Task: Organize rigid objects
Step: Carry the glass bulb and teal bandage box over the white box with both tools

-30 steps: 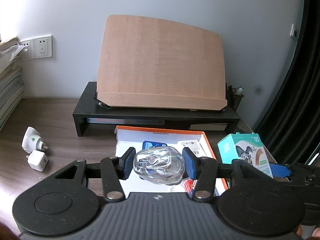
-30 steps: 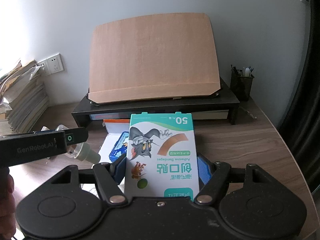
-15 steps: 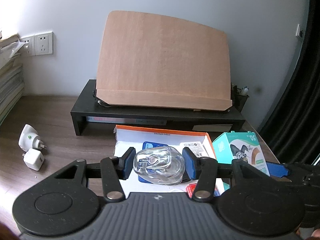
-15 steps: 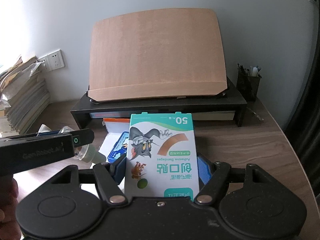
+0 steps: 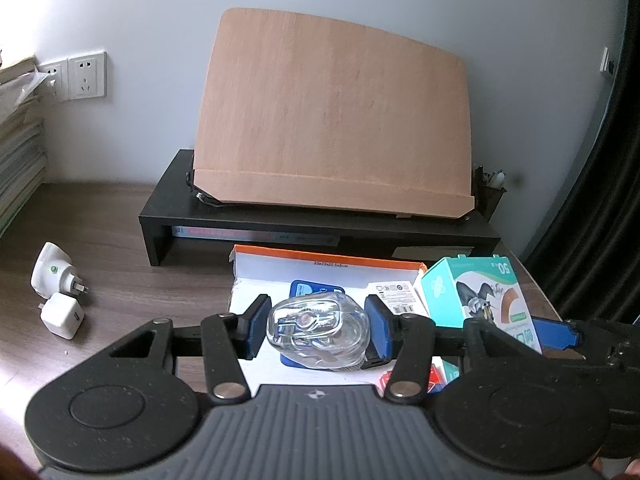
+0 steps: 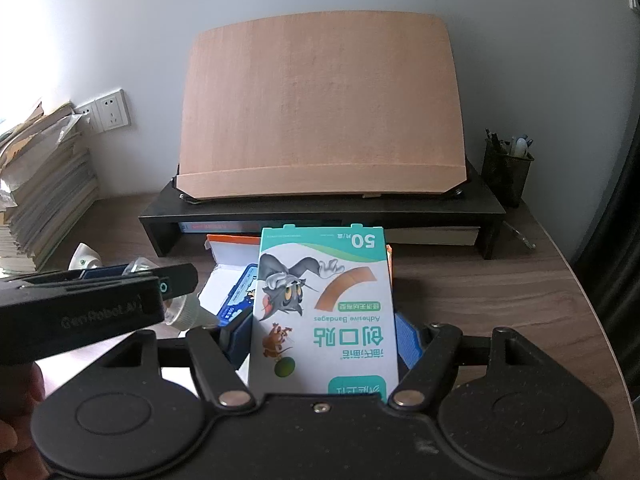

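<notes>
Bare desk (image 6: 480,280) beside box (image 6: 224,248)

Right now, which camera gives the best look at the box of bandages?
The right wrist view: the bandage box fills its middle, printed front readable, gripped between the right gripper. The left wrist view shows it only at the edge, angled and partly hidden.
</notes>
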Motion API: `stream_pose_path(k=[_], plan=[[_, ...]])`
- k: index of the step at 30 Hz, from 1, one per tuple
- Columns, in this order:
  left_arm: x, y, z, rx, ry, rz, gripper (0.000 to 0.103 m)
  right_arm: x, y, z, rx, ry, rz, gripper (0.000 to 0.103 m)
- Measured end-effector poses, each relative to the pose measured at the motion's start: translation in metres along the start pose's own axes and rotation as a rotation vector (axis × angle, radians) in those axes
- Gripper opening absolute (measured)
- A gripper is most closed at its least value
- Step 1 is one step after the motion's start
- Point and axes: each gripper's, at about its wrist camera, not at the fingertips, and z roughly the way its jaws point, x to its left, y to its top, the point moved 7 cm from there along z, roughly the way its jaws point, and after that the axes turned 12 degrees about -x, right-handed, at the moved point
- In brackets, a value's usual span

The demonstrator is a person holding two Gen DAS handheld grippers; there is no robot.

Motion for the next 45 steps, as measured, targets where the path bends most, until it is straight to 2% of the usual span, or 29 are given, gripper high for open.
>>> stream_pose_path(k=[27,45], plan=[[0.004,0.002,0.027,0.04,-0.003,-0.012,0.052,0.003,0.002,0.032,0.036,-0.016,-0.013,0.084],[0.005,0.003,0.04,0.051,0.017,-0.005,0.052,0.0,0.003,0.044,0.043,0.007,-0.008,0.084]])
